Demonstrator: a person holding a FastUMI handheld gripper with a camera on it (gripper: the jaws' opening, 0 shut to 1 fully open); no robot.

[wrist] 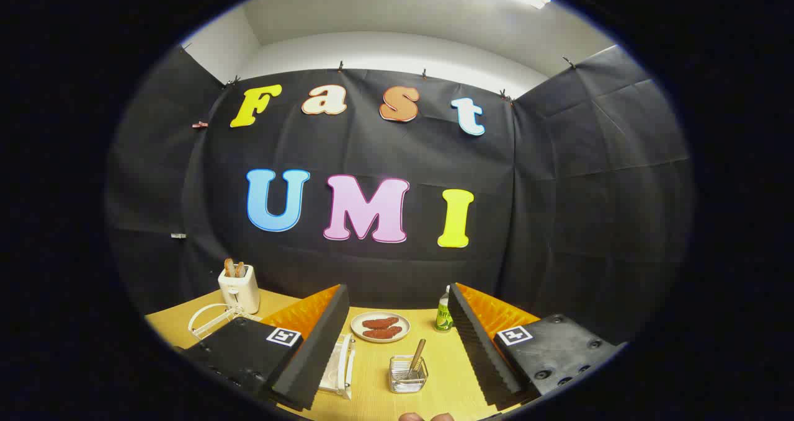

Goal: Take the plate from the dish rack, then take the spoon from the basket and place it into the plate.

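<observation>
My gripper (pixel 397 288) is open, its fingers spread wide above a wooden table (pixel 443 362). Between the fingers stands a small clear basket (pixel 408 374) with a wooden-handled spoon (pixel 417 354) leaning upright in it. Against the inside of the left finger sits a white dish rack (pixel 338 365) holding what looks like a pale plate on edge; the finger hides part of it. Nothing is between the pads.
A round plate with two reddish sausages (pixel 380 326) lies beyond the basket. A small green-labelled bottle (pixel 443 312) stands by the right fingertip. A white toaster (pixel 239 288) with bread and a white wire frame (pixel 211 319) are at the back left.
</observation>
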